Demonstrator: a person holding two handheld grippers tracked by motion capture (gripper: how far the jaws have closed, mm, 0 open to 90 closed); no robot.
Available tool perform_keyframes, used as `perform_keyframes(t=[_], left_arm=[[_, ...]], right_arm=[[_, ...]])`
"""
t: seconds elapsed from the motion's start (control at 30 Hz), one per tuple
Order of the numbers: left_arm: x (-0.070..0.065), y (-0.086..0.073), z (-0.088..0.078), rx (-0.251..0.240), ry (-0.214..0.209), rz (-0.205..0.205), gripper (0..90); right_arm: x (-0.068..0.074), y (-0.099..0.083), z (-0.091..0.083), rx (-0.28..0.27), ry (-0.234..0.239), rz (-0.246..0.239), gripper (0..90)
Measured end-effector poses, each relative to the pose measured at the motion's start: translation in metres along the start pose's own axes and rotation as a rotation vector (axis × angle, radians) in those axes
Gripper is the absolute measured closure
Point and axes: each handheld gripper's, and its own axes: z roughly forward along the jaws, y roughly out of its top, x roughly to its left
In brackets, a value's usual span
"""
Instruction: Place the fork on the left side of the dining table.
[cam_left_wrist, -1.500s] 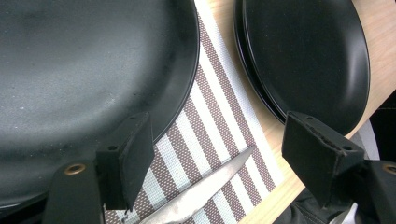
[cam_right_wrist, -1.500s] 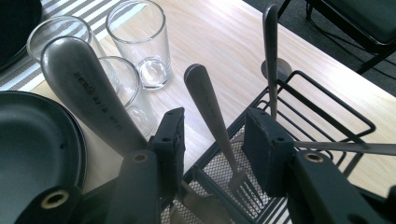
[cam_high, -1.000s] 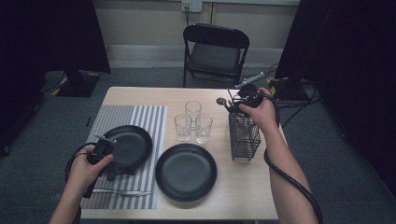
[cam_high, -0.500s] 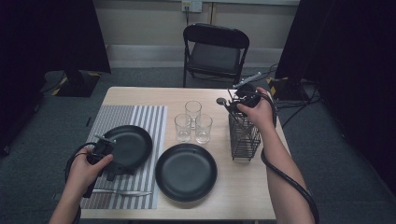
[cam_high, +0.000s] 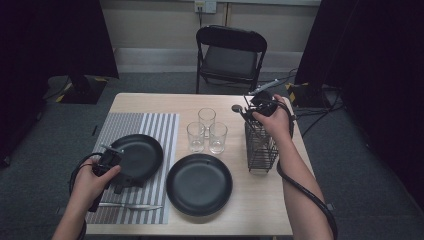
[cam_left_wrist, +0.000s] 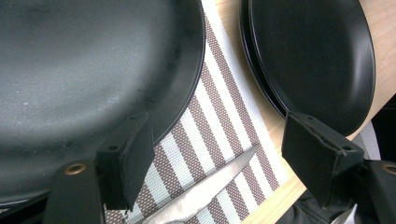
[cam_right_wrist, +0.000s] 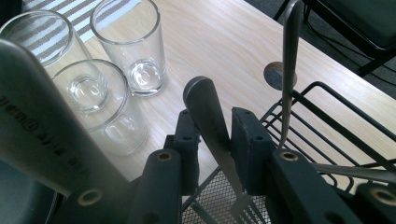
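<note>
A black wire cutlery basket (cam_high: 262, 147) stands at the table's right side, with my right gripper (cam_high: 255, 107) at its top. In the right gripper view the jaws (cam_right_wrist: 217, 135) have just been closing round the upright handle of a fork (cam_right_wrist: 205, 105), whose tines point down into the basket (cam_right_wrist: 327, 121). The pads sit close to either side of the handle, and a thin gap is left on the right. A spoon (cam_right_wrist: 289, 56) stands beside it. My left gripper (cam_high: 121, 183) hovers open over the striped placemat (cam_left_wrist: 224, 121), at the near rim of a black plate (cam_left_wrist: 84, 70).
Three empty glasses (cam_high: 205, 130) stand just left of the basket. A second black plate (cam_high: 200, 182) lies on the bare wood. A knife (cam_high: 130, 205) rests on the placemat's (cam_high: 160, 130) near edge. A folding chair (cam_high: 232, 55) stands beyond the table. A blurred utensil handle (cam_right_wrist: 42, 116) crosses the right gripper view.
My right hand has shifted slightly at the top of the basket. The left hand and the tableware have stayed where they were.
</note>
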Motion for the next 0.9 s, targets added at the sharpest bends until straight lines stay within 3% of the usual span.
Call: perform_keyframes(t=[0.27,0.33,0.37,0.43,0.9], left_arm=[[0.000,0.000,0.000,-0.012,-0.004,-0.012,25.2],[0.001,0.000,0.000,0.003,-0.001,0.007,25.2],[0.000,0.000,0.000,-0.006,-0.002,-0.011,25.3],[0.000,0.000,0.001,-0.007,0.000,-0.008,25.2],[-0.001,0.000,0.000,-0.007,0.004,-0.012,25.3]], right_arm=[[0.001,0.000,-0.001,-0.006,-0.025,-0.014,76.2],[0.001,0.000,-0.001,-0.010,-0.024,-0.013,76.2],[0.000,-0.001,-0.002,-0.012,-0.029,-0.011,76.4],[-0.001,-0.001,-0.003,-0.018,-0.030,-0.009,76.6],[-0.005,-0.013,-0.021,-0.073,-0.107,0.048,80.0]])
